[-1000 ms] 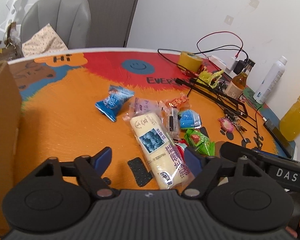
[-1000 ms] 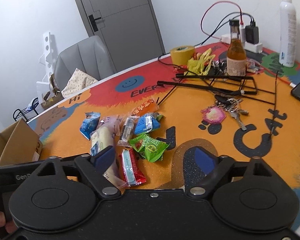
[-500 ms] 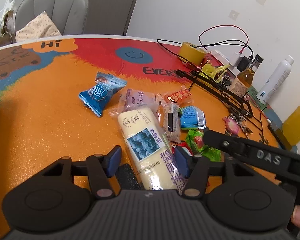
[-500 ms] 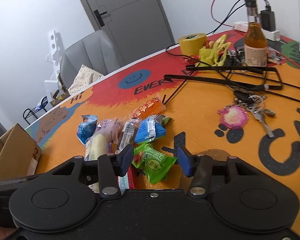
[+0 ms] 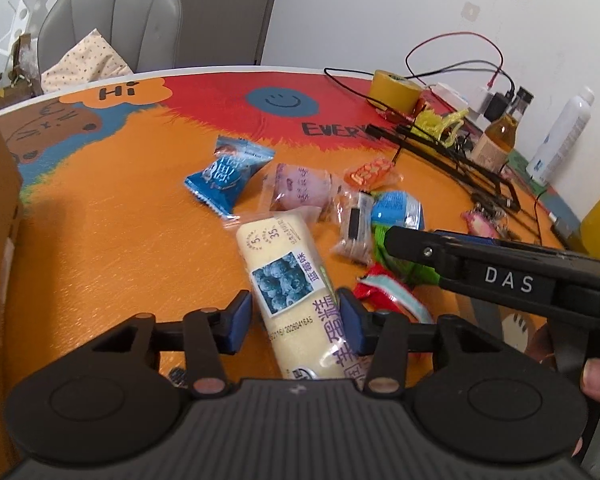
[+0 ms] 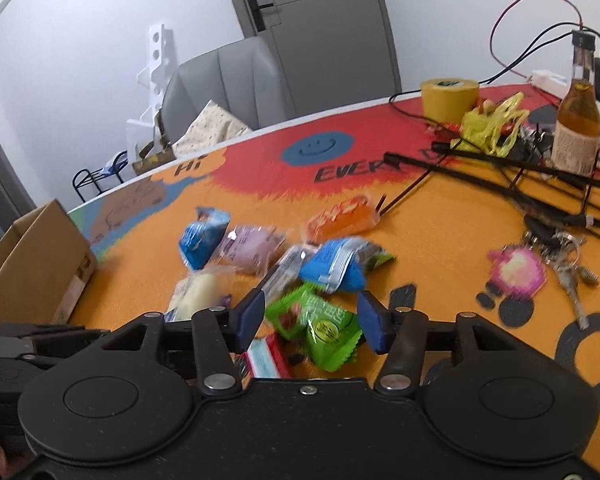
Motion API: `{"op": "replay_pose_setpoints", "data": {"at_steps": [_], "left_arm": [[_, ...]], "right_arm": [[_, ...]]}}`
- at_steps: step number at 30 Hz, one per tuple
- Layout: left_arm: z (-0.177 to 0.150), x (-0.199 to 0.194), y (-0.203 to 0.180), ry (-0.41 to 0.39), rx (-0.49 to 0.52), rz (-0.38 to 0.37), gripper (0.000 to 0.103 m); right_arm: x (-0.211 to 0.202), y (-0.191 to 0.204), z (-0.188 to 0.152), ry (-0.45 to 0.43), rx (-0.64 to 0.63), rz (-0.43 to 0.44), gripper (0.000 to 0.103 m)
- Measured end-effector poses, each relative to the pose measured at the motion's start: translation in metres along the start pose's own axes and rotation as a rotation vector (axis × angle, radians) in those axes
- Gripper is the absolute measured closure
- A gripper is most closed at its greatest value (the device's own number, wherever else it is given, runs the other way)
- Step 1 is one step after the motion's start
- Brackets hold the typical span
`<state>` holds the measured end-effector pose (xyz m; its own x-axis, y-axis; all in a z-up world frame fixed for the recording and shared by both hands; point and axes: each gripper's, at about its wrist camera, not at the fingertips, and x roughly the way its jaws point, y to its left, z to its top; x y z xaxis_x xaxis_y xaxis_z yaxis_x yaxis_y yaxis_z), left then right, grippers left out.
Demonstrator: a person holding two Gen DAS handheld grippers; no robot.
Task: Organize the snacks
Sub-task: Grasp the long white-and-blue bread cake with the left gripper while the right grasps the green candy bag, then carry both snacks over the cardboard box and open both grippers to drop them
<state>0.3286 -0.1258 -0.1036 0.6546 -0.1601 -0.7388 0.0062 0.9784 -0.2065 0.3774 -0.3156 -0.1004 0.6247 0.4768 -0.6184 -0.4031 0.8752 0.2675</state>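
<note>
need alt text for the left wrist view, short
The left gripper straddles a long cream cake bar on the orange table, its blue pads either side and not clearly pressing it. Beyond lie small snack packets, including a blue one and a purple one. The right gripper reaches in from the right over a green packet.

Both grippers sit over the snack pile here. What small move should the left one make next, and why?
Probably close the left gripper on the long cream cake bar. Its blue pads already flank the bar, with a small gap on each side, so no repositioning looks necessary. The cardboard box nearby seems the likely destination.
</note>
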Motion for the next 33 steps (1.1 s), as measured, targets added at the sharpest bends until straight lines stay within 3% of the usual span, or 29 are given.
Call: {"op": "replay_pose_setpoints", "data": {"at_steps": [1,3,6,16,33], "left_arm": [[-0.002,-0.001,-0.001,-0.001,0.014,0.005,0.055],[-0.007,-0.005,-0.002,-0.001,0.031,0.007,0.057],[-0.014,-0.013,0.003,-0.008,0.031,-0.009,0.070],[-0.029,-0.048,0.020,-0.055,0.025,-0.060,0.075],[-0.022,-0.133,0.044,-0.191,-0.002,-0.053,0.075]], "right_arm": [[0.000,0.001,-0.002,0.012,0.002,-0.012,0.052],[0.000,0.001,-0.007,0.023,0.025,-0.030,0.069],[-0.007,0.001,-0.016,0.011,0.054,-0.037,0.073],[-0.047,0.027,-0.028,-0.055,0.086,-0.101,0.075],[-0.086,0.092,-0.016,-0.136,0.053,-0.039,0.075]]}}
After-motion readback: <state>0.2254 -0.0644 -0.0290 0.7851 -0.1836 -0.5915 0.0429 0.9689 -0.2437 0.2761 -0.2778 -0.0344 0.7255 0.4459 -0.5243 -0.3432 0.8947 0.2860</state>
